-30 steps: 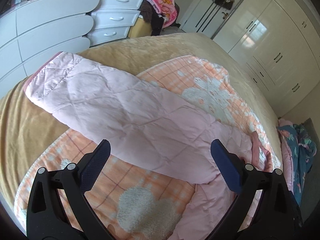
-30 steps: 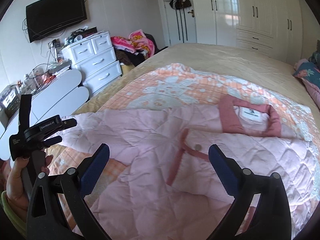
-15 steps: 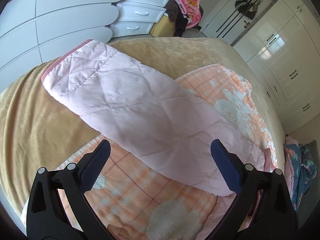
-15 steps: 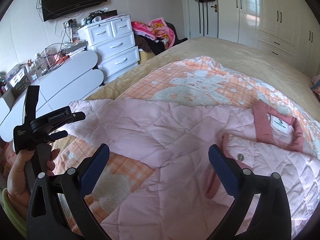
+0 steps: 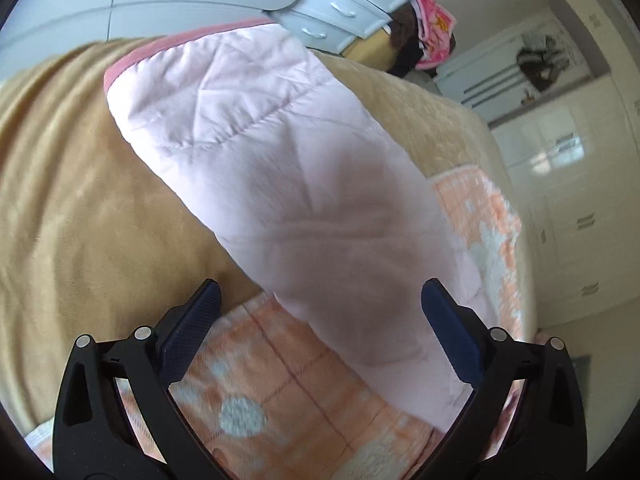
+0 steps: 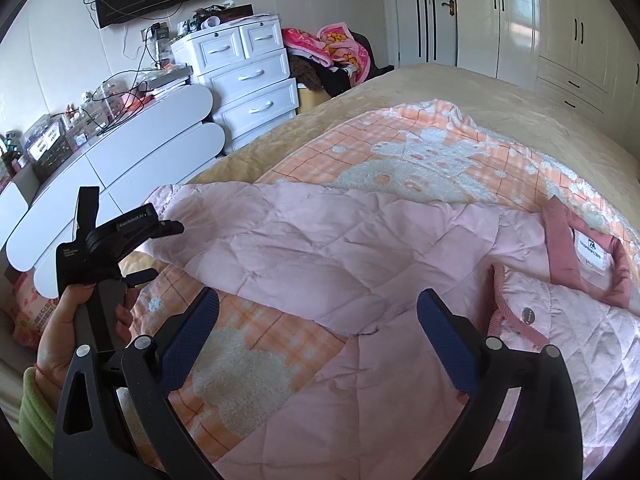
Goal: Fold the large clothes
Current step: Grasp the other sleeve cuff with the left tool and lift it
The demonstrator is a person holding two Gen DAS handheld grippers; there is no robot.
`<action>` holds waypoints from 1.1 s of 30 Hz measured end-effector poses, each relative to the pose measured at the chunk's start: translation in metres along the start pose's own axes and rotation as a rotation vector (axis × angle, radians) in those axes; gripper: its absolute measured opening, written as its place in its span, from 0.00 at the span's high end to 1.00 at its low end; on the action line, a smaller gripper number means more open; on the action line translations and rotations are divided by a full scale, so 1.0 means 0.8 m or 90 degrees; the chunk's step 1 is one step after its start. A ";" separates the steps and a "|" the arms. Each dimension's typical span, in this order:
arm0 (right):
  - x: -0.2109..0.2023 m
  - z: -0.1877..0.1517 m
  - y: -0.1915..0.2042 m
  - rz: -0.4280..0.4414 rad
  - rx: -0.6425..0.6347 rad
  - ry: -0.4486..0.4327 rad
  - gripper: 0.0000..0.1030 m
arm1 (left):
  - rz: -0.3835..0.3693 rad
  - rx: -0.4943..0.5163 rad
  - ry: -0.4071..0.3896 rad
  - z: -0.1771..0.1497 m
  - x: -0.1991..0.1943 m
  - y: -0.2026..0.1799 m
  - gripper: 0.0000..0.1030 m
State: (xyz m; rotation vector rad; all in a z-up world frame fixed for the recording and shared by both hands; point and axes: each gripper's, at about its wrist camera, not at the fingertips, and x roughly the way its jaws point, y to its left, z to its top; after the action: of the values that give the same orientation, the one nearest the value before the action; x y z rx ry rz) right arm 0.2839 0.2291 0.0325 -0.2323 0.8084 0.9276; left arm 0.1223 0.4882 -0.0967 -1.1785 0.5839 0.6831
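Observation:
A pale pink quilted jacket [image 6: 360, 248] lies spread on the bed, its darker pink collar [image 6: 560, 248] to the right. One sleeve [image 5: 304, 184] stretches out across the bed, and its pink-edged cuff [image 5: 168, 52] lies near the bed's edge. My left gripper [image 5: 320, 304] is open above the sleeve's middle and holds nothing. In the right wrist view a hand holds the left gripper [image 6: 160, 250] just beside the cuff end. My right gripper [image 6: 318, 308] hangs open over the jacket's body near the armpit, empty.
An orange checked blanket [image 6: 420, 152] lies under the jacket on a tan bedspread [image 5: 80, 200]. White drawers [image 6: 248, 80] and a curved white cabinet [image 6: 132, 152] stand left of the bed. A clothes pile [image 6: 332, 56] and wardrobes [image 6: 560, 32] are behind.
My left gripper has moved along the sleeve towards its cuff, which now looks larger and nearer. The right gripper has shifted left, so the collar sits further right in its view.

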 end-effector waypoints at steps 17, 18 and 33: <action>-0.062 -0.054 -0.116 -0.076 0.113 -0.017 0.04 | -0.027 -0.066 -0.129 0.020 -0.020 0.031 0.83; -0.070 -0.060 -0.125 -0.083 0.125 -0.020 0.04 | -0.035 -0.049 -0.141 0.021 -0.031 0.021 0.85; -0.150 -0.122 -0.196 -0.148 0.221 -0.055 0.04 | -0.202 0.098 -0.181 -0.030 -0.145 -0.117 0.89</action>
State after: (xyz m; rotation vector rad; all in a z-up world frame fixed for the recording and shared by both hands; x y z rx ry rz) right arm 0.3163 0.0112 0.0265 0.0179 0.8284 0.5628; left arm 0.1134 0.4233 0.0394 -0.9801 0.1989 0.5121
